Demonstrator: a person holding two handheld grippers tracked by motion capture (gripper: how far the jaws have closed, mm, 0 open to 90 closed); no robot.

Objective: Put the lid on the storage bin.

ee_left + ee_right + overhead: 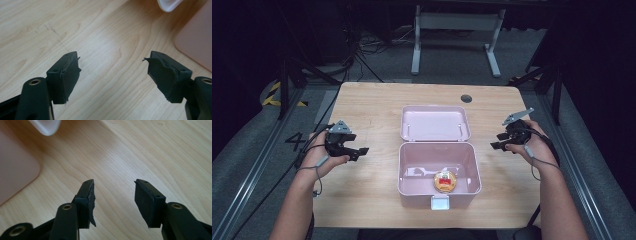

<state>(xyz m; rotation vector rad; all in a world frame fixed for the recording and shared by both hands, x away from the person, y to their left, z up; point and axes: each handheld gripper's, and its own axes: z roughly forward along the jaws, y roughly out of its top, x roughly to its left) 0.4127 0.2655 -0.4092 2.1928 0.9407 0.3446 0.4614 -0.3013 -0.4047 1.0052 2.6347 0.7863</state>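
Centre of the tabletop (377, 105): pink box (409, 170) sits with its lid (434, 122) flipped fully back and lying flat behind it, so the inside is exposed from above, likely for easy reach-in. Inside, toward the front right of the box floor, lies a small round item (445, 181), orange-brown rim with a red and white label; too small to say what it is, maybe a tin or a snack. White latch (440, 202) hangs at the box's front wall, undone. Left gripper (357, 150) is held off to the left of the box, right gripper (499, 145) off to the right, both well apart from it and pointed inward toward it, a symmetric ready stance that keeps the box unobstructed. Left gripper view: jaws spread wide, nothing between them, bare wood below, pink box edge at right. Right gripper view: jaws also apart and empty, somewhat narrower gap, box corner at left.
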